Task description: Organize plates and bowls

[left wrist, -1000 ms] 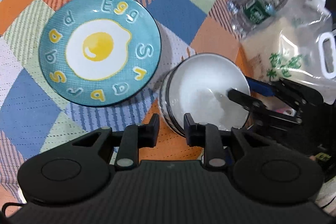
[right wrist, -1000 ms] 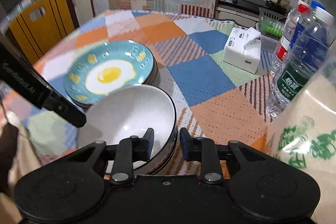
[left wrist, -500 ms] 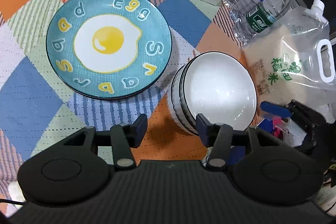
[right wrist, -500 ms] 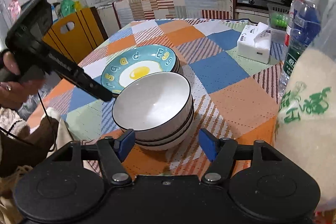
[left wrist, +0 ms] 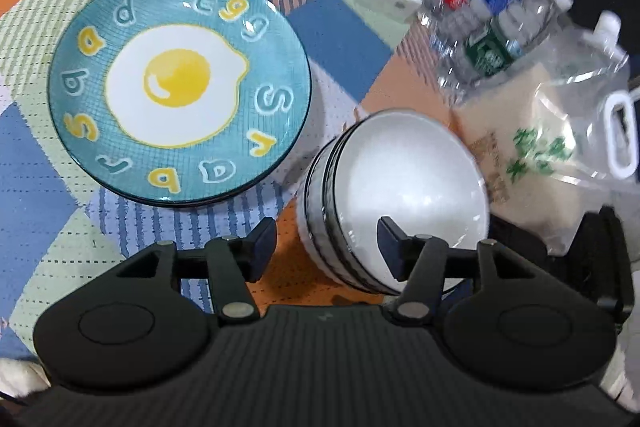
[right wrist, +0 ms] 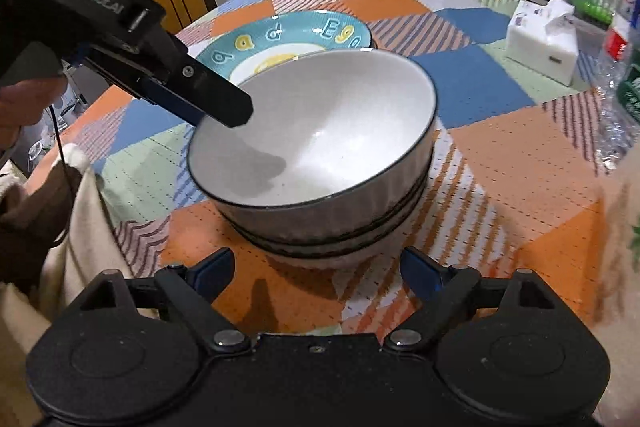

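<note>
Bowls: a stack of 3 white bowls with dark rims stands nested on the table; the count is read from the rims on the side wall.
Place: taking the bowls as landmark, the plates lie just beside them on the far left in the left wrist view, apparently 2 or more stacked under the egg-print one; the rice bag sits close on the other side, bottles and a tissue box beyond.
Left claw: jaws opening, released; it straddles the near rim of the bowls, 1 finger outside the wall, the other over the inside, neither pad pressing.
Right claw: jaws opening wide, grasping nothing; it sits low before the foot of the bowls, apart from them.
Weight: glazed ceramic, so likely heavy as a stack of 3, stiff, no give.
Surface: smooth glaze, probably slippery under hard pads; the ribbed outer wall may help a little.
Fragility: chips or cracks if knocked on the plates or dropped; nested bowls can shift or clink when tilted.
Where to hold: pinch the top rim, 1 pad inside and 1 outside, for a single bowl; for the whole stack, I judge 2 claws on opposite rims safer.
Risk: a lone rim pinch may let the bowl swing.
</note>
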Demonstrator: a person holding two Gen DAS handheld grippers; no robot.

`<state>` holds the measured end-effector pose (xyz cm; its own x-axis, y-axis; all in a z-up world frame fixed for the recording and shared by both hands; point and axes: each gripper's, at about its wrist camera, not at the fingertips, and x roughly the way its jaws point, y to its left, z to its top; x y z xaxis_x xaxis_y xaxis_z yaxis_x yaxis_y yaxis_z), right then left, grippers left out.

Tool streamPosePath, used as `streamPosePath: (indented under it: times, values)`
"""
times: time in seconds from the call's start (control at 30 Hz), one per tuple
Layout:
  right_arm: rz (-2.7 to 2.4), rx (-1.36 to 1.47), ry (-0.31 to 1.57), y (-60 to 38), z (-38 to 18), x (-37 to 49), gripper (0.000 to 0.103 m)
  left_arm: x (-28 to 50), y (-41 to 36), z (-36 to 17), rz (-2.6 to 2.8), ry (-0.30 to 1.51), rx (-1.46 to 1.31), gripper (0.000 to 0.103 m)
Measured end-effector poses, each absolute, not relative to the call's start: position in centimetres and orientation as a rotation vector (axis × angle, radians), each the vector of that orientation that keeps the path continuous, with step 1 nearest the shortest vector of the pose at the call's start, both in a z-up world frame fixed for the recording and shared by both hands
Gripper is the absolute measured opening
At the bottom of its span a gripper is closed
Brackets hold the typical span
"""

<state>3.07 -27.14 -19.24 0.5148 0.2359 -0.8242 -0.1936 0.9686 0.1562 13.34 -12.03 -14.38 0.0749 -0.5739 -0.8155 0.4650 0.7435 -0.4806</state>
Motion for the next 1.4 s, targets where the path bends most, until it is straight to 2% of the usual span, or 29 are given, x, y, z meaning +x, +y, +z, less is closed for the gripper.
streamPosePath:
  times: [0.2,0.47,0.53,0.63,0.7,1.4]
  values:
    - [0.256,0.016,0.999,-26.4,-20.8,4.3,0.093,13.1,-12.4,-15.6,-0.769,1.284,-0.086,0.054]
    - [0.254,-0.036,0.885,-26.1,-21.9,4.4,0.097,13.1,-12.7,-16.2,-0.763,1.259,-0.092,0.051]
    - [0.243,-0.077,0.859,-25.6,-22.2,4.3,0.098,13.1,-12.8,-16.4,-0.764,1.263,-0.101,0.048]
    - [0.228,-0.105,0.832,-25.1,-22.6,4.2,0.1,13.0,-13.0,-16.7,-0.782,1.271,-0.121,0.036]
    - [0.22,-0.085,0.817,-25.3,-22.5,4.2,0.1,12.9,-13.2,-16.7,-0.779,1.267,-0.109,0.035]
    - [0.221,-0.076,0.777,-25.0,-22.6,2.7,0.099,12.4,-13.3,-16.2,-0.803,1.291,-0.051,0.037]
